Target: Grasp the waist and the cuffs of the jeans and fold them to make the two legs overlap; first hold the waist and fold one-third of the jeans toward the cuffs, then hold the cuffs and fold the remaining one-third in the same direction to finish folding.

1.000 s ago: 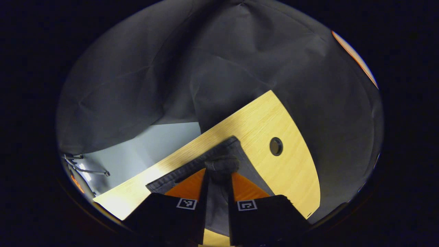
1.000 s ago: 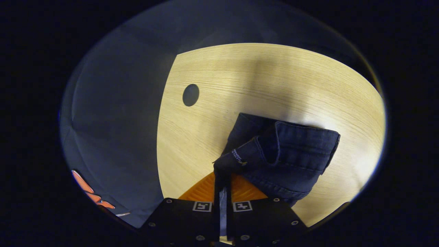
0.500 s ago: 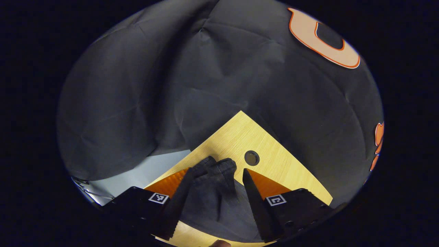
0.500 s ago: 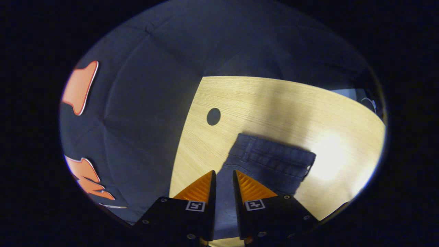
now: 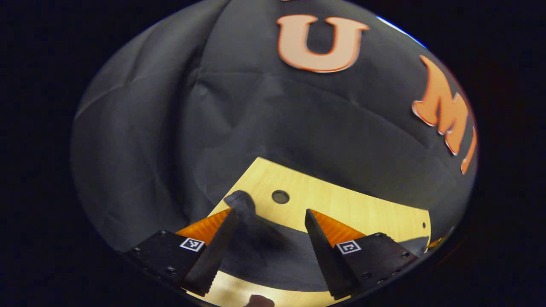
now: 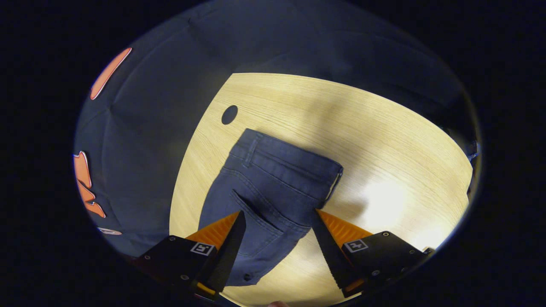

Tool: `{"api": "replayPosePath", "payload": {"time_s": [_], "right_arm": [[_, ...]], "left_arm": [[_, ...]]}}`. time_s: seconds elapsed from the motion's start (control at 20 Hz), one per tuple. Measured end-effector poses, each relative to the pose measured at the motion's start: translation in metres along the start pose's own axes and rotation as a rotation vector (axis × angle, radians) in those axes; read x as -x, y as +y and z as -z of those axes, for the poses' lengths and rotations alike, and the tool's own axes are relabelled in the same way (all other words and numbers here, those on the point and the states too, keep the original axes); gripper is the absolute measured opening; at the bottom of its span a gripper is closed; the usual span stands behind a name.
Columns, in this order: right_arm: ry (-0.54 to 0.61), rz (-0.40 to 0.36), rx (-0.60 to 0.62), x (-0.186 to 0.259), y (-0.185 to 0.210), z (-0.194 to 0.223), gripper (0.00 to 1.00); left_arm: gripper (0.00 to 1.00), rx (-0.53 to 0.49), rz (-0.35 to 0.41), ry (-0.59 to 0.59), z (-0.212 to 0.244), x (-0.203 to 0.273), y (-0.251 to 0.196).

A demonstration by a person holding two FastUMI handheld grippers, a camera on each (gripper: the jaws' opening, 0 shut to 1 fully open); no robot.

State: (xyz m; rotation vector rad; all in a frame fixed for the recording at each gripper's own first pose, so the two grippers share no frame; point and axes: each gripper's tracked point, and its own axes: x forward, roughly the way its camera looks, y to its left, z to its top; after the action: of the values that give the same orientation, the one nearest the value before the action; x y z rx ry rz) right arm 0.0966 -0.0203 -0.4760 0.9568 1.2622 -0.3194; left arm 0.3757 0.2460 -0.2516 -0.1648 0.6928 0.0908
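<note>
Your right gripper [image 6: 277, 232] hangs above the table [image 6: 384, 140] with its jaws spread wide and nothing between them, the fingers clear of the cloth. Below it the jeans [image 6: 273, 183] lie flat on the wood, waistband at the far end, back pocket facing up, a belt loop showing near the far left corner of the band. The band's corner sits just beside the round hole [image 6: 229, 114] in the tabletop, not touching it. Over on your other side, your left gripper [image 5: 268, 230] is also wide open, gripping nothing. Between and beyond its fingers the jeans [image 5: 264, 251] spread as a dark sheet across the near table [image 5: 362, 204], and one small bunched tip of denim pokes up right by the left finger; whether it touches that finger, you cannot tell from here. The hole [image 5: 280, 196] lies just past that tip, apart from the cloth. The black wall [image 5: 256, 115] rises behind the table's far edge.
</note>
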Motion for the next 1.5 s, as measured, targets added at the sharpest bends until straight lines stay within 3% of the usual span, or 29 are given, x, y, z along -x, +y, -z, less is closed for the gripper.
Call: {"api": "replayPosePath", "payload": {"time_s": [0.25, 0.55, 0.75, 0.8, 0.85, 0.95, 1.0, 1.1, 1.15, 1.25, 1.3, 1.5], "right_arm": [[-0.027, 0.018, 0.026, -0.009, -0.008, -0.002, 0.97], [-0.037, 0.036, 0.038, -0.021, -0.013, -0.006, 0.97], [-0.056, 0.049, 0.032, -0.025, -0.017, -0.011, 0.96], [-0.066, 0.072, 0.023, -0.025, -0.021, -0.012, 0.94], [-0.068, 0.082, 0.023, -0.027, -0.02, -0.011, 0.84], [-0.063, 0.077, 0.041, -0.031, -0.019, -0.01, 0.81], [-0.061, 0.067, 0.027, -0.036, -0.018, -0.007, 0.64], [-0.108, 0.066, -0.009, -0.038, -0.015, -0.008, 0.41], [-0.146, 0.069, -0.016, -0.041, -0.013, -0.011, 0.22], [-0.143, 0.061, 0.017, -0.042, -0.012, -0.009, 0.29], [-0.15, 0.061, 0.016, -0.039, -0.012, -0.008, 0.25], [-0.216, 0.046, 0.045, -0.026, 0.0, -0.015, 0.25]], "left_arm": [[0.96, -0.122, 0.044, -0.18, -0.03, 0.052, -0.035], [0.96, -0.142, 0.129, -0.275, -0.04, 0.116, -0.084], [0.95, -0.19, 0.139, -0.318, -0.03, 0.154, -0.113], [0.95, -0.203, 0.144, -0.324, -0.026, 0.161, -0.122], [0.95, -0.213, 0.158, -0.316, -0.02, 0.163, -0.131], [0.95, -0.226, 0.185, -0.291, -0.005, 0.168, -0.151], [0.91, -0.224, 0.194, -0.274, 0.003, 0.168, -0.158], [0.95, -0.226, 0.199, -0.247, 0.014, 0.169, -0.167], [0.91, -0.235, 0.202, -0.239, 0.018, 0.17, -0.17], [0.91, -0.257, 0.194, -0.237, 0.019, 0.176, -0.173], [0.91, -0.268, 0.189, -0.241, 0.019, 0.181, -0.173], [0.95, -0.285, 0.203, -0.258, 0.019, 0.194, -0.176]]}}
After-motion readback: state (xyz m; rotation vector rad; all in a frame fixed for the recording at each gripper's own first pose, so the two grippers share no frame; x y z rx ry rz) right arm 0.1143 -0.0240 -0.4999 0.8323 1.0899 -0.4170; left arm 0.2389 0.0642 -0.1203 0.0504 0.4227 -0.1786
